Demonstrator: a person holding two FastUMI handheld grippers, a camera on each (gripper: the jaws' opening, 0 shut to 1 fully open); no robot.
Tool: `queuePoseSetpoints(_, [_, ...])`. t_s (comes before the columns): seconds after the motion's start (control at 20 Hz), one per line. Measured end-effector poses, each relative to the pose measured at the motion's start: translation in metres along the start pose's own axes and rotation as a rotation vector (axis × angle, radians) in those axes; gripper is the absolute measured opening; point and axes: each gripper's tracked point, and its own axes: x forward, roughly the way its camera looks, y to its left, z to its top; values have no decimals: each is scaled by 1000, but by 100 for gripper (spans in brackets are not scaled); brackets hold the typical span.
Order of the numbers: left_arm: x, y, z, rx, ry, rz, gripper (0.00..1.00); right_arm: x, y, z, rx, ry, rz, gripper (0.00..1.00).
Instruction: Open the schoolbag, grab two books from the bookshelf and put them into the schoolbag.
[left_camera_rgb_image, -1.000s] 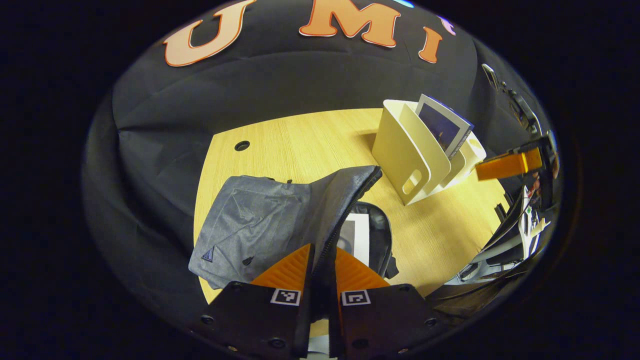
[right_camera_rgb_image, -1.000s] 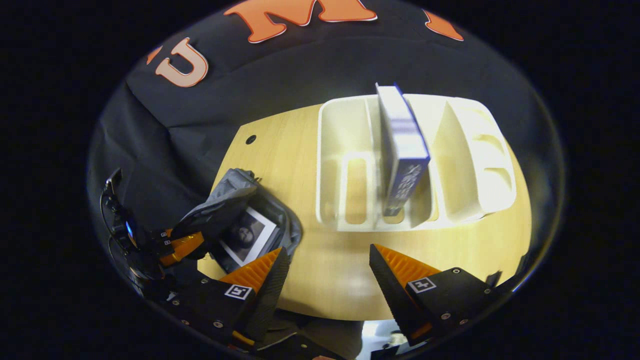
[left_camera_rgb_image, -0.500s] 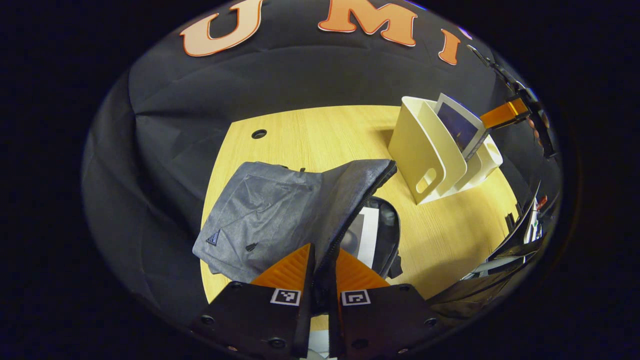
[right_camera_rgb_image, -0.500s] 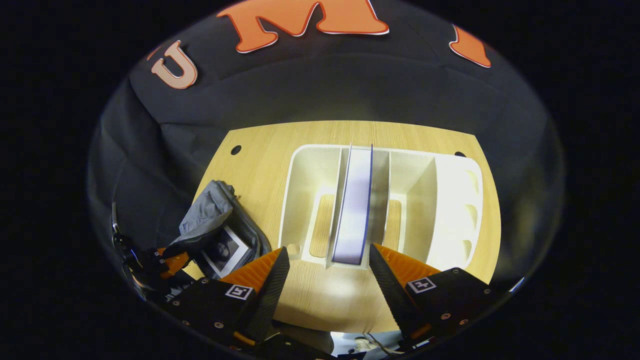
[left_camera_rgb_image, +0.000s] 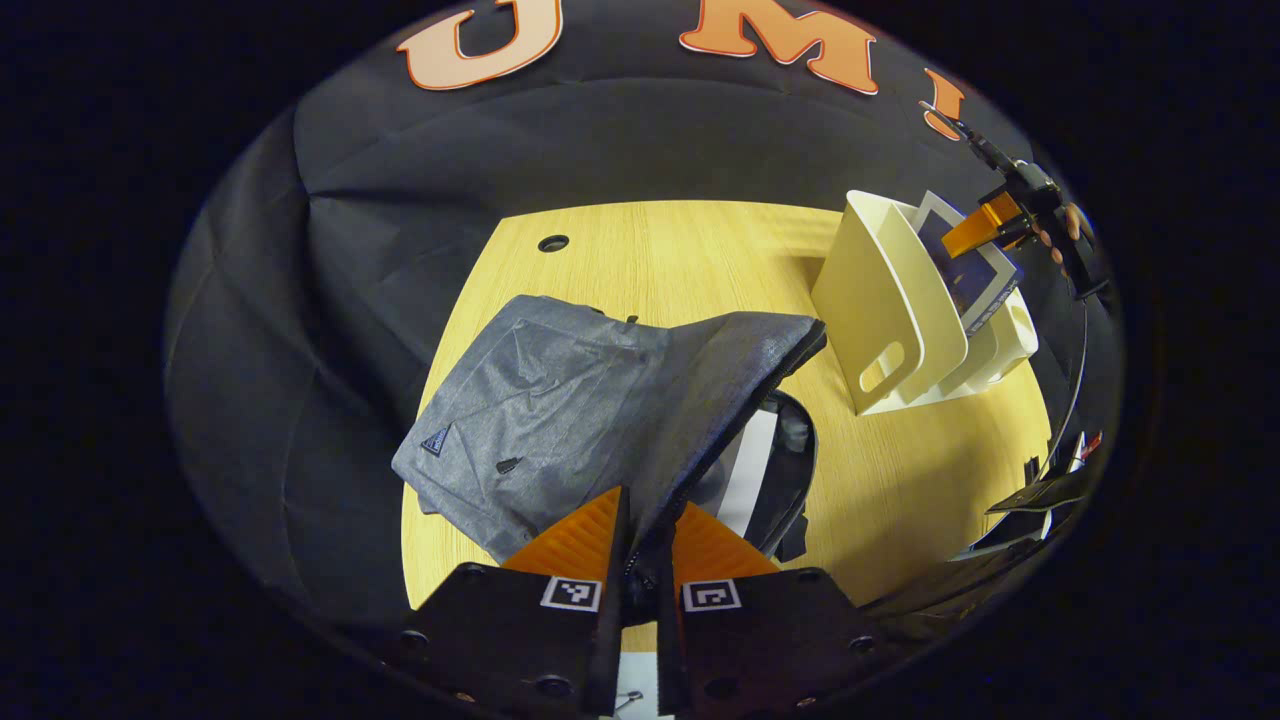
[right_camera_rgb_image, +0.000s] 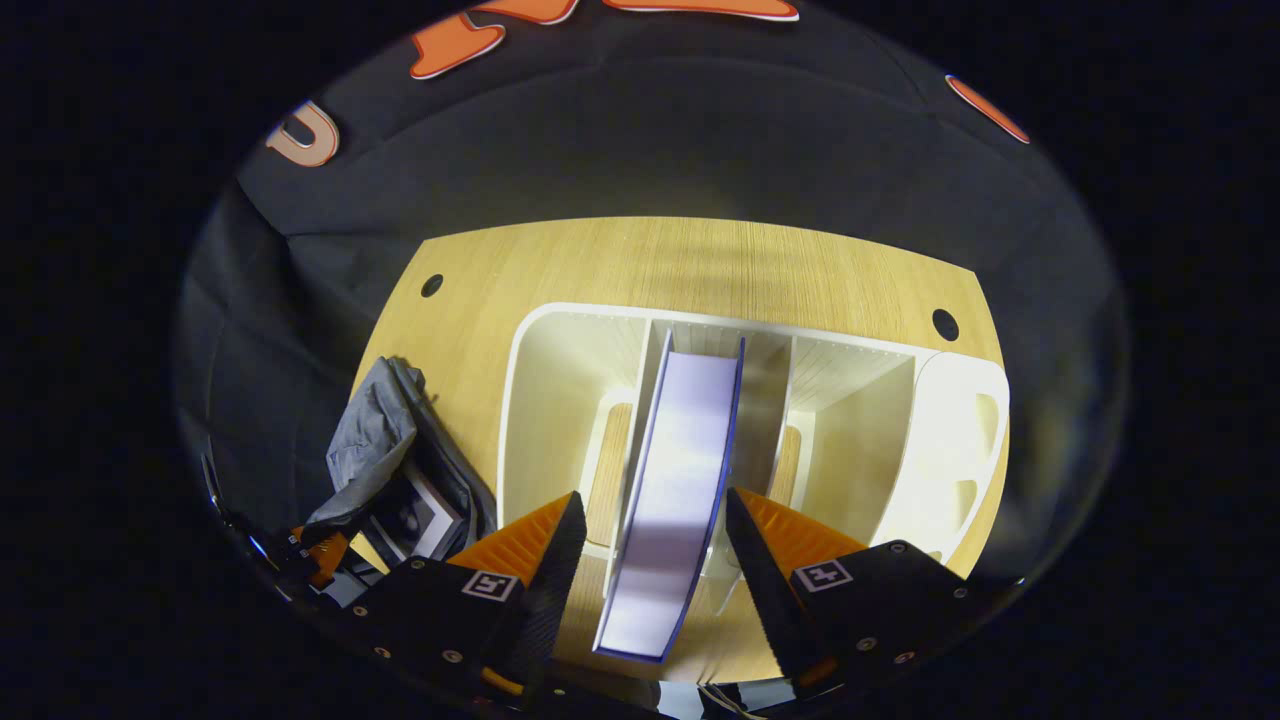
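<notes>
The grey schoolbag (left_camera_rgb_image: 540, 400) lies on the wooden table (left_camera_rgb_image: 650, 250) with its flap raised. My left gripper (left_camera_rgb_image: 648, 497) is shut on the flap's zipper edge and holds it up. A book (left_camera_rgb_image: 748, 470) lies inside the bag's mouth. The cream bookshelf (right_camera_rgb_image: 550, 400) stands at the table's right, with a blue-edged book (right_camera_rgb_image: 675, 490) upright in its middle slot. My right gripper (right_camera_rgb_image: 655, 498) is open and sits over that book, one finger on each side of its top edge. In the left gripper view the right gripper (left_camera_rgb_image: 975, 230) hangs over the bookshelf (left_camera_rgb_image: 890, 300).
Round cable holes (right_camera_rgb_image: 945, 324) sit near the table's far edge. The shelf's other slots (right_camera_rgb_image: 850, 430) hold no books. In the right gripper view the schoolbag (right_camera_rgb_image: 375, 440) and the left gripper (right_camera_rgb_image: 318, 556) lie to the lower left. Black cloth surrounds the table.
My right gripper has come down over the shelf, and the blue-edged book now stands between its open fingers. The left gripper still holds the flap up and has shifted slightly.
</notes>
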Motion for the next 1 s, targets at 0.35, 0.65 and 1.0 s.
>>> queuePoseSetpoints(0.35, [-1,2,-2,-8,16,27,16,8,-18,1,76,9,-86,43])
queuePoseSetpoints(0.65, [2,4,-4,30,6,-33,16,-32,-11,-17,132,-43,-103,39])
queuePoseSetpoints(1.0, [2,13,-8,147,11,-147,16,-81,19,-73,286,-107,-118,40])
